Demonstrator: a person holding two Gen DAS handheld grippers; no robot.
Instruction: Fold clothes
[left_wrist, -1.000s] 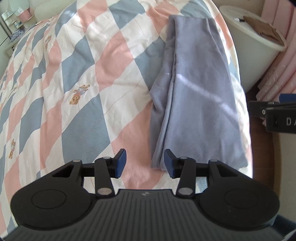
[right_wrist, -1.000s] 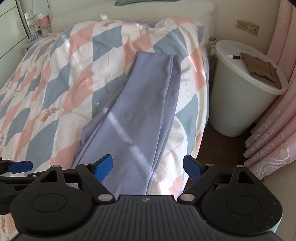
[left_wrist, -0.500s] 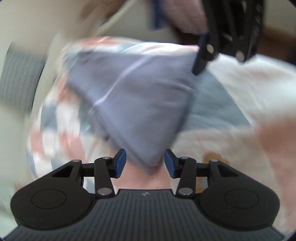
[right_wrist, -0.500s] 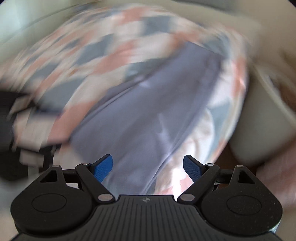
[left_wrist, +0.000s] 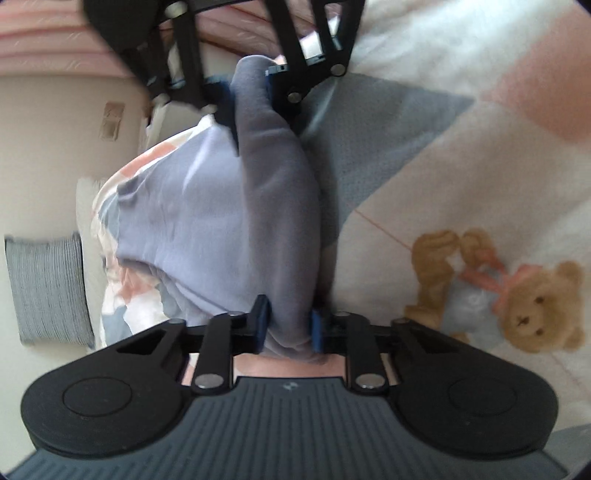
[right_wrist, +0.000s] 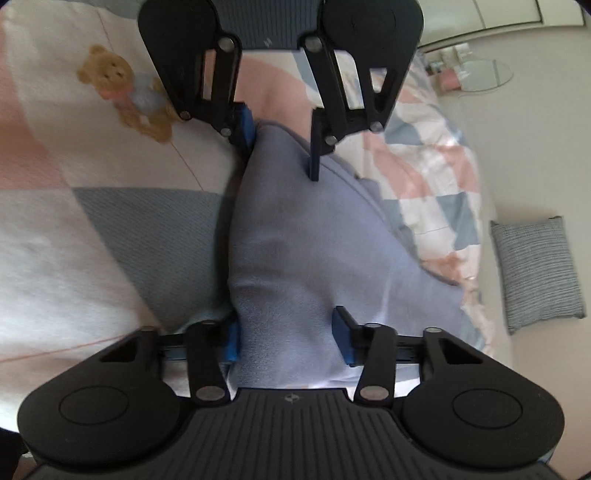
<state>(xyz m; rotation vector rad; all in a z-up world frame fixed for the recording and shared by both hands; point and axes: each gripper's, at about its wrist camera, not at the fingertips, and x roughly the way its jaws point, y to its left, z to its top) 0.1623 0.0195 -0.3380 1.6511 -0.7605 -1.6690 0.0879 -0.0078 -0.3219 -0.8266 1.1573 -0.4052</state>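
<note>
Pinching one end of the lavender garment (left_wrist: 280, 229), the left gripper (left_wrist: 287, 326) has its pads narrowed onto bunched cloth above the quilt (left_wrist: 424, 155), probably to carry that edge over. Facing it, the right gripper (right_wrist: 288, 341) grips the opposite corner with wider-set pads, keeping the fold taut.

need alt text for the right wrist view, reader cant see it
The right claw grips one end of a folded lavender garment on a pink, blue and white checked quilt, while the left claw faces it, pinching the far end.
</note>
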